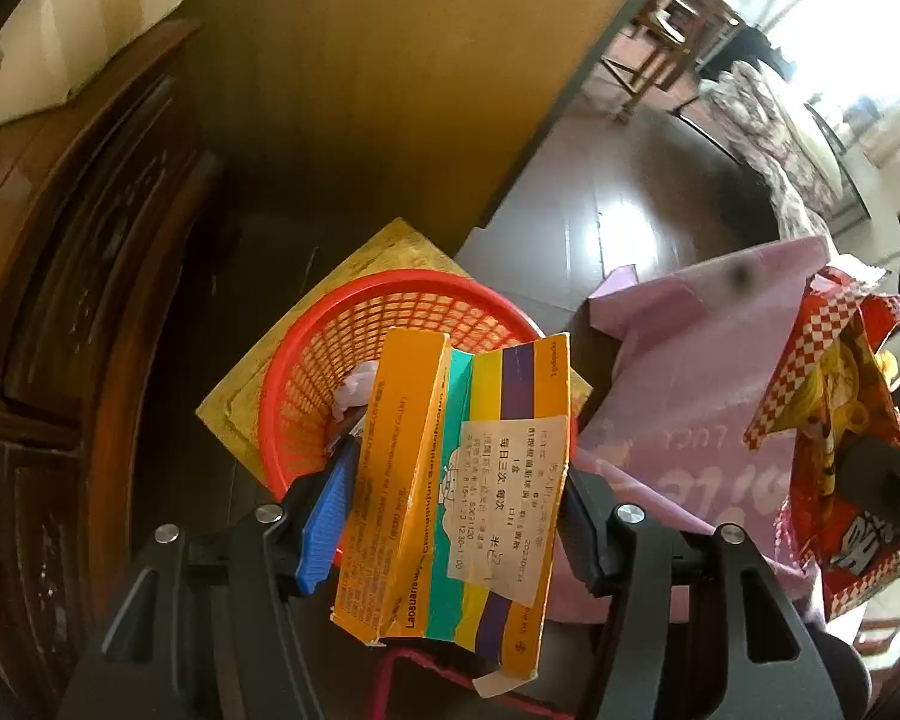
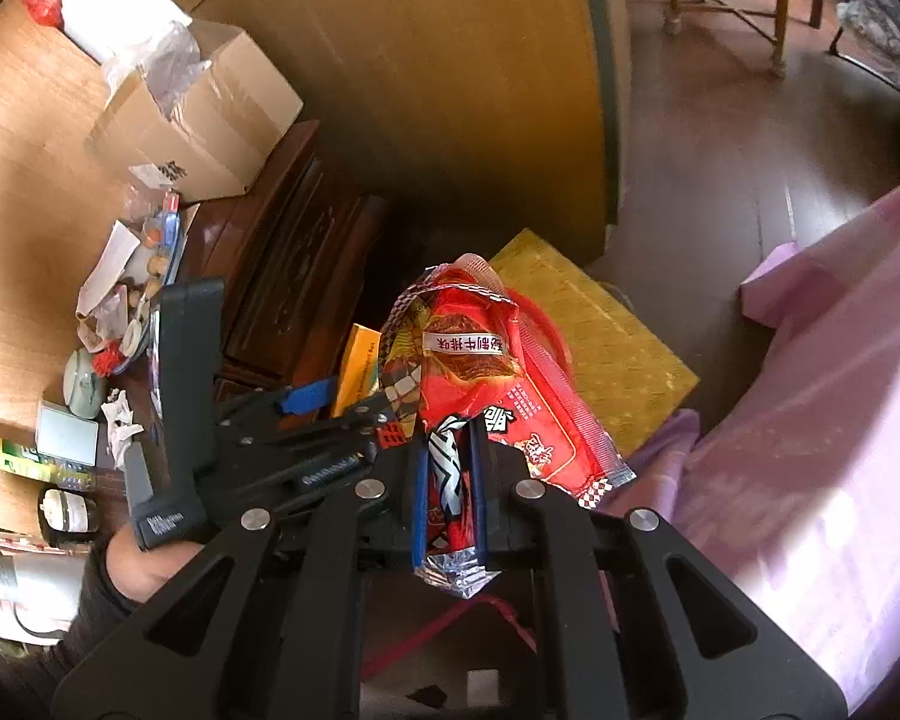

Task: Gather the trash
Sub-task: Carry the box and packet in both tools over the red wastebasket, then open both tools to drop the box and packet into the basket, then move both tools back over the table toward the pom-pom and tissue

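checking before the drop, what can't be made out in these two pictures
- Left wrist view: most of the inside of the red basket is hidden by the medicine box in the left tongs; only a bit of white paper shows.
- Right wrist view: the basket is almost all covered by the red snack wrapper in the right tongs.
- Right wrist view: small items on the wooden table are too small to name.

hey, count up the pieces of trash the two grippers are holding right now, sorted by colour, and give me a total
Orange: 1, the medicine box, in the left gripper.
Red: 1, the snack wrapper, in the right gripper.
Total: 2.
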Demonstrator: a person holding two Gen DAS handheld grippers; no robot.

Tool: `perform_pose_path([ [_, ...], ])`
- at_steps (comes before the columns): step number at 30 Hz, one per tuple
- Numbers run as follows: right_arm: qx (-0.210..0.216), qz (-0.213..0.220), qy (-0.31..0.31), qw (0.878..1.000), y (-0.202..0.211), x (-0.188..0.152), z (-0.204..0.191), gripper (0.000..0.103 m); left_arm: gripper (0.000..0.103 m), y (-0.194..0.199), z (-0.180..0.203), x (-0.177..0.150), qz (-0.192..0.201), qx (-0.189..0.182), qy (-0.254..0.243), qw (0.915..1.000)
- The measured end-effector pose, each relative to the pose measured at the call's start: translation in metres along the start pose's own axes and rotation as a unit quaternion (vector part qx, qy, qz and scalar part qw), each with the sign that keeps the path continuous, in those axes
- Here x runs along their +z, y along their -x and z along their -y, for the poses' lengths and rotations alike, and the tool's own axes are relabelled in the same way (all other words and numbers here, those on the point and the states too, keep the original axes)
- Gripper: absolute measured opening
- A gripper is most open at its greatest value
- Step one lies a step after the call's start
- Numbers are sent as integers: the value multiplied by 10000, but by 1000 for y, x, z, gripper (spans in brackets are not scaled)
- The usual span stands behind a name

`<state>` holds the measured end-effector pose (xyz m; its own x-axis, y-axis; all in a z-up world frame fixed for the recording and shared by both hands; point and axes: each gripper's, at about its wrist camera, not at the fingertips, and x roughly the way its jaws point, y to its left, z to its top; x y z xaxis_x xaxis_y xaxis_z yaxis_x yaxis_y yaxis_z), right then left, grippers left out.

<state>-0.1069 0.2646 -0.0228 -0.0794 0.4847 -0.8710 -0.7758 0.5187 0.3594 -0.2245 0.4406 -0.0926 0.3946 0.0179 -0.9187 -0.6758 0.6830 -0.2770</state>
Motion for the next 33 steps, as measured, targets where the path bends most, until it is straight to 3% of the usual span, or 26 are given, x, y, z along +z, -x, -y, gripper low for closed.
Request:
perform_pose_path([
  [13,199,-349,-200,9990,-59,11,-6,17,63,-34,-23,-3,-251,154,340,9990],
  [14,284,-294,-264,9988,-61,12,-3,20,64,-37,-24,-2,-296,217,382,9986],
  [17,506,-78,-313,9982,-56,15,0,48,67,-41,-26,-2,-389,181,486,9979],
  [18,502,-12,-295,9983,-55,16,0,52,70,-41,-28,-2,-400,132,543,9976],
  [33,448,422,-646,9960,-11,13,30,52,76,-20,-16,0,-258,134,546,9981],
])
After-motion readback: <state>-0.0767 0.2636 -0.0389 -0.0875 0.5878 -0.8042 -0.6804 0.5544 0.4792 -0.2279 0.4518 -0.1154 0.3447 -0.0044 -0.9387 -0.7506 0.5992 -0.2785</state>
